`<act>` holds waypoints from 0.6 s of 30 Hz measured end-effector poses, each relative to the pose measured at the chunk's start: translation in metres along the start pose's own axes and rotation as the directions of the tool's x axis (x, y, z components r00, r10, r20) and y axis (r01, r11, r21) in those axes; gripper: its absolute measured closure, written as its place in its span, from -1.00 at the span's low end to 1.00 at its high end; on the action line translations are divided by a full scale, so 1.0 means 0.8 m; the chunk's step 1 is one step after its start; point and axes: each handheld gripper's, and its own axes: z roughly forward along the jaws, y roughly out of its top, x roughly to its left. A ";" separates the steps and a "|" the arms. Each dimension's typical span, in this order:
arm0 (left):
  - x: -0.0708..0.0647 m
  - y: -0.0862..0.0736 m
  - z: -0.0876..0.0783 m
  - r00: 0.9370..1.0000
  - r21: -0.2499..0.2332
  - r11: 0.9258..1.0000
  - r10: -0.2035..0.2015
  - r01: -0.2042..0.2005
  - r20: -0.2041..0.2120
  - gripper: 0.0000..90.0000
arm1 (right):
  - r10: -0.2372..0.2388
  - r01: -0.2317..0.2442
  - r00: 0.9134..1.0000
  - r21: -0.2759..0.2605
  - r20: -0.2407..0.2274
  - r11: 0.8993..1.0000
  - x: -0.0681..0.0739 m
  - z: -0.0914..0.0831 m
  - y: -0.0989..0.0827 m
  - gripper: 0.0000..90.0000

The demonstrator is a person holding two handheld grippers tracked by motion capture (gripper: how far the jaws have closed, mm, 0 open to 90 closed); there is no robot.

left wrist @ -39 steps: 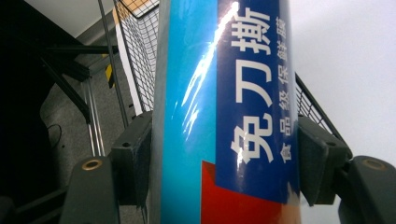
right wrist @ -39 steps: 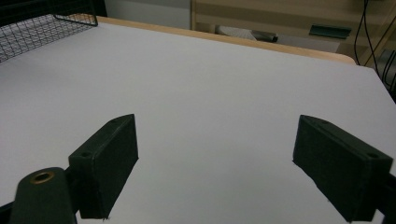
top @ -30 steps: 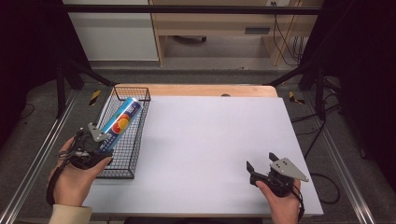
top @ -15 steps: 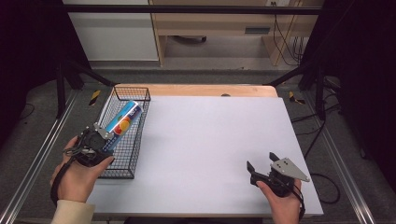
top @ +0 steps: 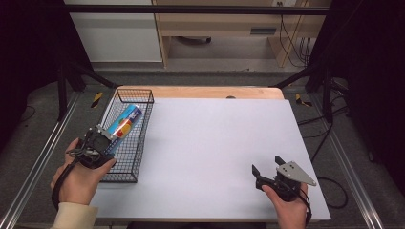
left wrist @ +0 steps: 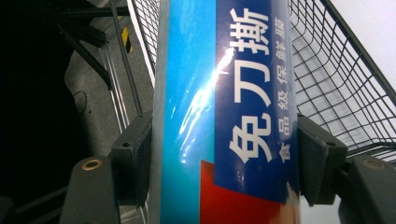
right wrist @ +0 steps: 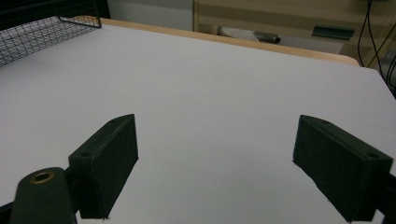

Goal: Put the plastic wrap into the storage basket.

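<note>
**White tabletop, wire basket at left edge**

White table (top: 215, 143) with a wooden strip along the far side; black wire basket (top: 125, 164) sits at its left edge. Left gripper (top: 102, 139) is over the basket, jaws clamped on both sides of a blue cling-film box (left wrist: 224, 112) with white Chinese lettering and a red patch at the near end. Box lies lengthwise in the basket, far end angled toward the back. Right gripper (top: 268, 168) sits near the table's front right, jaws wide apart, holding nothing.
</note>
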 end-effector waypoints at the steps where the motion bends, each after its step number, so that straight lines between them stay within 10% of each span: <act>1: -0.001 0.000 0.001 1.000 0.002 1.000 -0.001 0.001 0.000 -0.29 | -0.002 0.002 1.000 0.000 -0.001 1.000 0.000 0.000 0.000 -0.69; 18: -0.001 0.017 0.019 0.999 0.126 0.991 0.040 -0.036 -0.028 -0.29 | 0.003 -0.003 1.000 -0.001 -0.006 1.000 0.001 0.000 0.000 -0.69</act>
